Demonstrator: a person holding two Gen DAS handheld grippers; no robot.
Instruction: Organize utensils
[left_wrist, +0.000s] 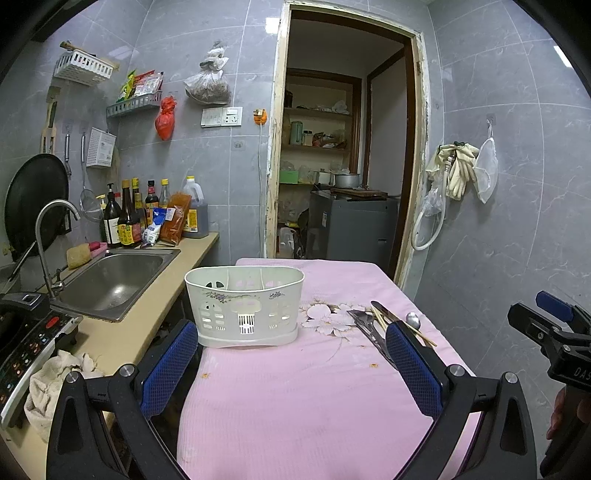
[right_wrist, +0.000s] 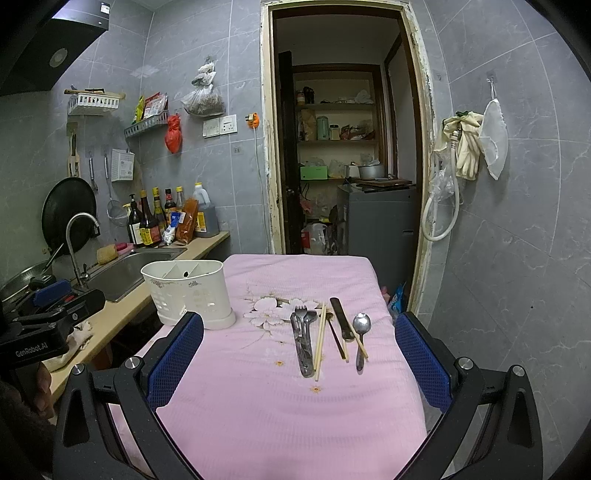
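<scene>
A white plastic utensil holder (left_wrist: 243, 306) with inner dividers stands on the pink tablecloth (left_wrist: 295, 398), at the table's left side; it also shows in the right wrist view (right_wrist: 190, 291). Utensils lie in a row to its right: forks (right_wrist: 303, 336), light chopsticks (right_wrist: 320, 341), a dark flat utensil (right_wrist: 341, 319) and a metal spoon (right_wrist: 361, 334). My left gripper (left_wrist: 291, 354) is open and empty, just in front of the holder. My right gripper (right_wrist: 299, 354) is open and empty, in front of the utensils.
A counter with a steel sink (left_wrist: 114, 277), tap (left_wrist: 48, 243), sauce bottles (left_wrist: 129, 218) and a cooker panel (left_wrist: 26, 343) runs along the left. A doorway (right_wrist: 343, 147) opens behind the table. The tiled wall on the right holds gloves and a hose (right_wrist: 458, 166).
</scene>
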